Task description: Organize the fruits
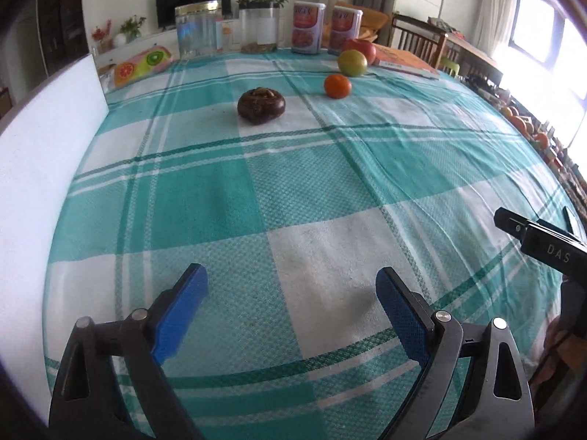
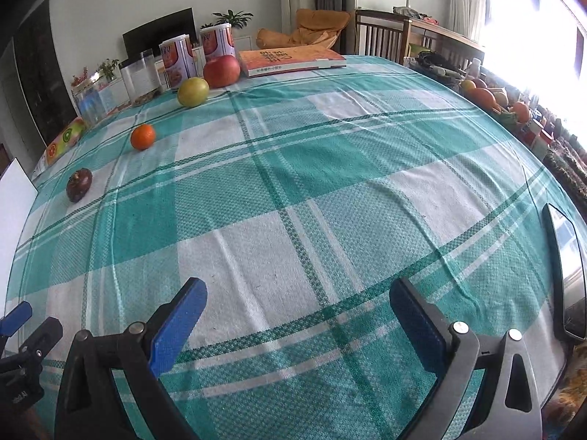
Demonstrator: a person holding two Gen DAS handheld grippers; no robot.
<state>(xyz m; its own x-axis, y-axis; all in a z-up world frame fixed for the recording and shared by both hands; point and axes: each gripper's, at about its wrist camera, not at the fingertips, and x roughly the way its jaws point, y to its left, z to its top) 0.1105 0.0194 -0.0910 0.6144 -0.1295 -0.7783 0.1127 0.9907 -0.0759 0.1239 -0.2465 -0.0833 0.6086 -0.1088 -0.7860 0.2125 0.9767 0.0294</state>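
Several fruits lie on the far part of a teal checked tablecloth [image 1: 293, 190]. A dark brown fruit [image 1: 261, 105] [image 2: 79, 184] sits nearest. An orange mandarin [image 1: 337, 86] [image 2: 143, 136], a green fruit [image 1: 352, 62] [image 2: 193, 91] and a red apple [image 1: 363, 49] [image 2: 221, 70] lie farther back. My left gripper [image 1: 291, 286] is open and empty, low over the near cloth. My right gripper [image 2: 298, 300] is open and empty, also near the front edge. The right gripper's side shows at the left wrist view's right edge [image 1: 535, 238].
Two printed canisters [image 1: 308, 27], a clear jar [image 1: 198, 29], a fruit-print pouch [image 1: 141, 64] and an orange book [image 2: 290, 60] line the far edge. A white board [image 1: 44, 139] stands at the left. A dark phone [image 2: 567, 271] lies at the right. A basket of oranges [image 2: 491, 101] stands beyond the table.
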